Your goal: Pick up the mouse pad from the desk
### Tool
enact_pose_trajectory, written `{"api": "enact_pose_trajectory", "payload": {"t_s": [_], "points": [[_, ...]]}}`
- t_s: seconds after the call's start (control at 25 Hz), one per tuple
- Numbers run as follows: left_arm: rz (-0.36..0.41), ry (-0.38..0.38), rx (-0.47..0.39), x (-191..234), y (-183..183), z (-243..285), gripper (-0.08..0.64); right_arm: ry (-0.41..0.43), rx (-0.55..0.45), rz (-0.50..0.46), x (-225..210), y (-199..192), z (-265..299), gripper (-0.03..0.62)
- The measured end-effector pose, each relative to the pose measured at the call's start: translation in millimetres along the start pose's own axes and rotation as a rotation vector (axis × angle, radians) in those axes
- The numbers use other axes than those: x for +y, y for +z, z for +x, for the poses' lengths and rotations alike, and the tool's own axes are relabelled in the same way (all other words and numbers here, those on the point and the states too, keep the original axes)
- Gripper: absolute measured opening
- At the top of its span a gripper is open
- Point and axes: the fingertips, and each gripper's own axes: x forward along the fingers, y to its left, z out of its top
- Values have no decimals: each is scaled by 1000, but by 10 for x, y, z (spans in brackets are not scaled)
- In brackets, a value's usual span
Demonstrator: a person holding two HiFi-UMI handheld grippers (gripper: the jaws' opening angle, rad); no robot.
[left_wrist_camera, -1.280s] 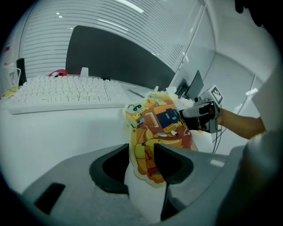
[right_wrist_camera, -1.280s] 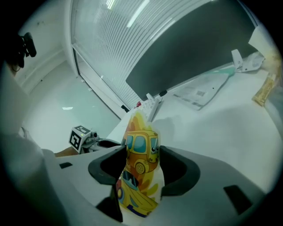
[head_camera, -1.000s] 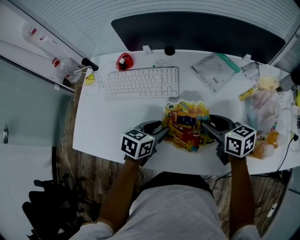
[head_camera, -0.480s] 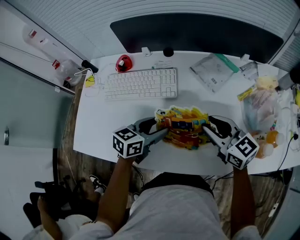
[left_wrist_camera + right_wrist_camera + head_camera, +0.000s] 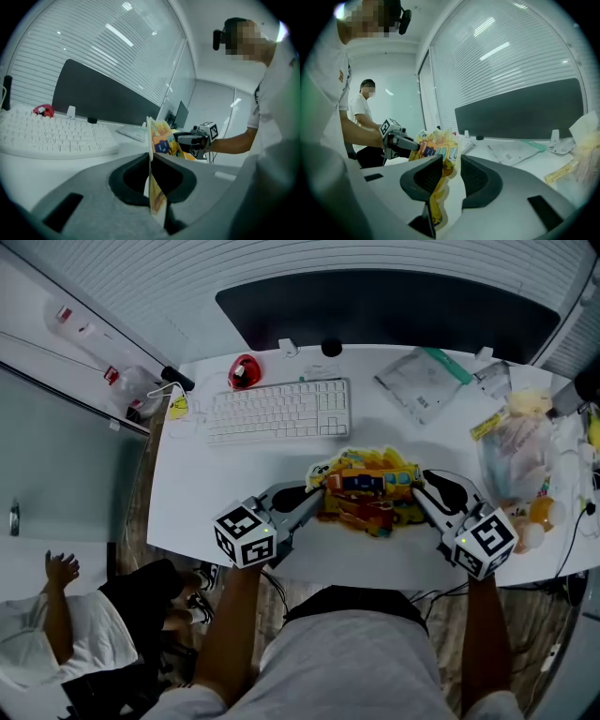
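Note:
The mouse pad (image 5: 366, 493), printed in yellow and orange, hangs a little above the white desk (image 5: 216, 493) between my two grippers. My left gripper (image 5: 314, 504) has its jaws closing, and they pinch the pad's left edge. In the left gripper view the pad (image 5: 159, 136) stands on edge, clamped in that gripper (image 5: 151, 157). My right gripper (image 5: 424, 498) is at the pad's right edge. In the right gripper view the pad (image 5: 436, 145) lies against one jaw of the right gripper (image 5: 451, 161), with a gap to the other; these jaws are closing.
A white keyboard (image 5: 277, 409) and a red mouse (image 5: 244, 371) lie behind the pad, before a dark screen panel (image 5: 384, 306). A paper packet (image 5: 422, 381) and a plastic bag (image 5: 516, 460) crowd the desk's right side. A person (image 5: 56, 615) stands at lower left.
Both grippers have risen and rolled, and the pad has come up off the desk between them. The left jaws have shut on its edge. A person has walked in at lower left.

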Motion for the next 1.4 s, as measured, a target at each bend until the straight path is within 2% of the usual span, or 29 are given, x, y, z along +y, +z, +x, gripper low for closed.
{"api": "enact_pose_trajectory", "payload": {"t_s": [0.12,0.32,0.44,0.72,0.88,1.2,1.4], "points": [[68,-26,-30,-103,81,-32,23,-43,-3,0,-77,-35,-54,115],[159,-62,-49,-258,186,-63,21,-60,-12,-11,-91,2,-87,117],[224,-75,-79,-356,303,-115,21,-59,-21,-17,-92,48,-102,148],[373,-47,-103,-446,567,-251,21,-38,-67,-58,-92,315,-162,210],[408,-59,-149,-527,752,-356,21,-6,-95,-97,-67,534,-180,236],[493,-91,-220,-713,1166,-557,21,48,-139,-176,-16,984,-213,249],[529,-128,-197,-835,1281,-636,21,128,-171,-196,73,1190,-233,255]]}}
